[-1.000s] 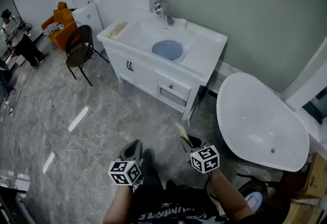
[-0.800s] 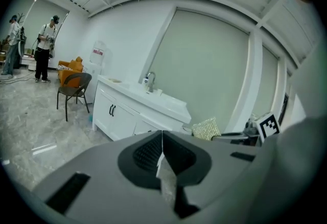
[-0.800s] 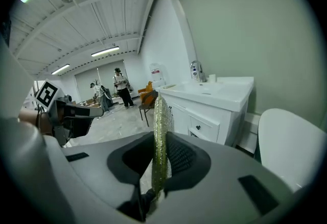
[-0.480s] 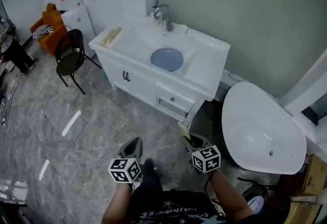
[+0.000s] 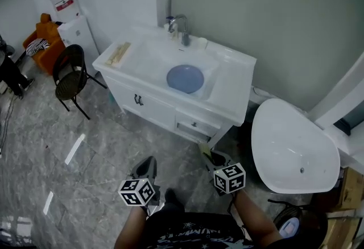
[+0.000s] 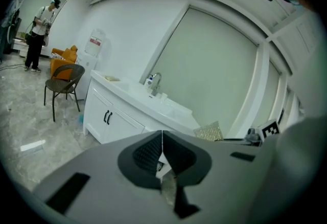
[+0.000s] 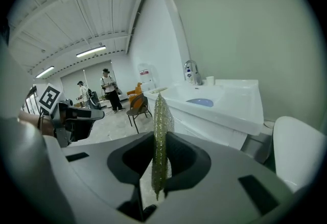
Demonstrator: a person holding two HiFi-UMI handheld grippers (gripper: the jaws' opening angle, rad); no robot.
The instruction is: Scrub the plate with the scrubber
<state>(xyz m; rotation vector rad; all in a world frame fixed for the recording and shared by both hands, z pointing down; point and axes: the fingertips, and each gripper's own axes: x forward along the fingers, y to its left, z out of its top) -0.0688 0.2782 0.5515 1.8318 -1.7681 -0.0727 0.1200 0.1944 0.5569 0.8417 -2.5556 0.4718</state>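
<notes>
- Left hand-held gripper [image 6: 162, 152]: jaws pressed together with nothing between them, held low at near left.
- Right hand-held gripper [image 7: 159, 159]: clenched on a thin mesh scrubber [image 7: 159, 126], which stands upright between the pads, at near right.
- Blue plate [image 5: 185, 78]: lies in the basin of the white vanity surface [image 5: 234, 71], far centre, near side of the faucet [image 5: 181, 21], well apart from both grippers.
- White bathtub [image 5: 293, 145]: right of the vanity.
- Black chair [image 5: 69, 74]: left of the vanity.

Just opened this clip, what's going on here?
A person faces a white sink from across the floor, a gripper in each hand. The right gripper is clamped on a glittery scrubber. The left gripper is shut and empty. A blue plate lies in the sink, untouched; scrubbing has not begun.
</notes>
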